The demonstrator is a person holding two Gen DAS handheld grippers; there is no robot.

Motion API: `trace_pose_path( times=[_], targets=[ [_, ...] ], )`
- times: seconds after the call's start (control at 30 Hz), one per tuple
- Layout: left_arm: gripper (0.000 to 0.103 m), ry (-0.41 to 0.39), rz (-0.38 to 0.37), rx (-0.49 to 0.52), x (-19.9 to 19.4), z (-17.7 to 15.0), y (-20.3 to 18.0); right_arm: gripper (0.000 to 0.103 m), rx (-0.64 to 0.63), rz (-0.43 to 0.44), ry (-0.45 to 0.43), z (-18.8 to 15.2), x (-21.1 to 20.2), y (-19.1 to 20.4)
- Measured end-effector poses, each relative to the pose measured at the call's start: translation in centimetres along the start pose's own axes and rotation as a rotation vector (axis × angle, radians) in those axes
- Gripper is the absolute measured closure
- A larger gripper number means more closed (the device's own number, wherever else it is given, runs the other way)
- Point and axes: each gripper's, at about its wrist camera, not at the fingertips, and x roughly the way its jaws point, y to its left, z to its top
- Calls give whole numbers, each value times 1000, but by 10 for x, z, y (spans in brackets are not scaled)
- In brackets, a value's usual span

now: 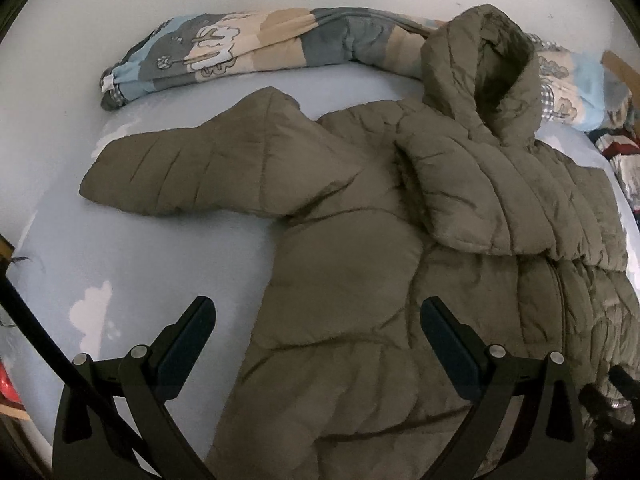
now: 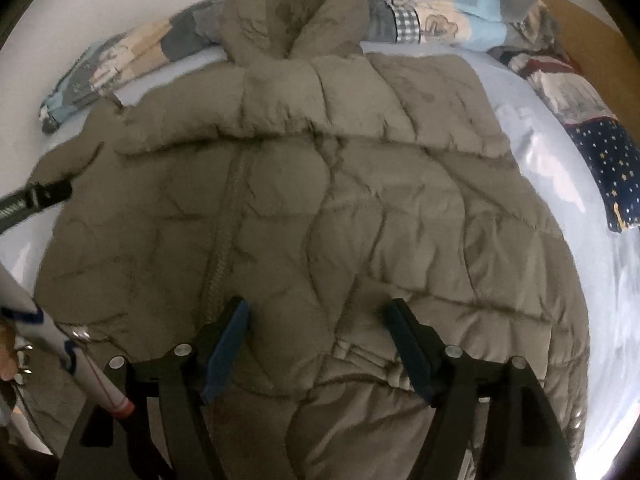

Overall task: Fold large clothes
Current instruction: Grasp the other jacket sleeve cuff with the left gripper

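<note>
The jacket lies front-up on the bed, hood toward 12 o'clock against the rolled quilt. By the look of it the fold is only started: the right sleeve is already laid across the chest, while the left sleeve sticks out flat toward 9 o'clock and the body has not been doubled over. The left claw is wide and holds nothing, hovering over the jacket's left flank. The right claw is also wide and empty, above the lower front near the zip. Left to do, I judge: the left sleeve, then the body.
</note>
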Motion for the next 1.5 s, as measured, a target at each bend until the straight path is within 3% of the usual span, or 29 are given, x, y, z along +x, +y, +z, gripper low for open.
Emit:
trace_pose_path(
  times=[0.17, 0.23, 0.47, 0.6, 0.73, 0.87, 0.97, 1.17, 1.5],
  targets=[
    [1, 2, 16, -14, 7, 8, 16, 26, -53, 60, -90, 6, -24, 11],
    [1, 4, 14, -33, 10, 13, 31, 26, -63, 86, -85, 4, -25, 14],
    [1, 41, 17, -272, 29, 26, 131, 26, -71, 102, -56, 2, -22, 11],
    [2, 22, 0, -389, 35, 28, 192, 26, -62, 101, -63, 3, -25, 12],
    [37, 17, -16, -503, 42, 29, 252, 26, -62, 103, -65, 2, -27, 12],
    [39, 0, -65, -624, 55, 31, 306, 26, -71, 113, -62, 2, -28, 14],
    [39, -36, -148, -722, 68, 36, 342, 26, -76, 118, -61, 2, -27, 16],
    [50, -71, -276, -897, 106, 41, 384, 26, -95, 111, -39, 1, -15, 22],
    [50, -122, -210, -888, 141, 55, 382, 26, -80, 89, -6, 4, 5, 20]
  ],
)
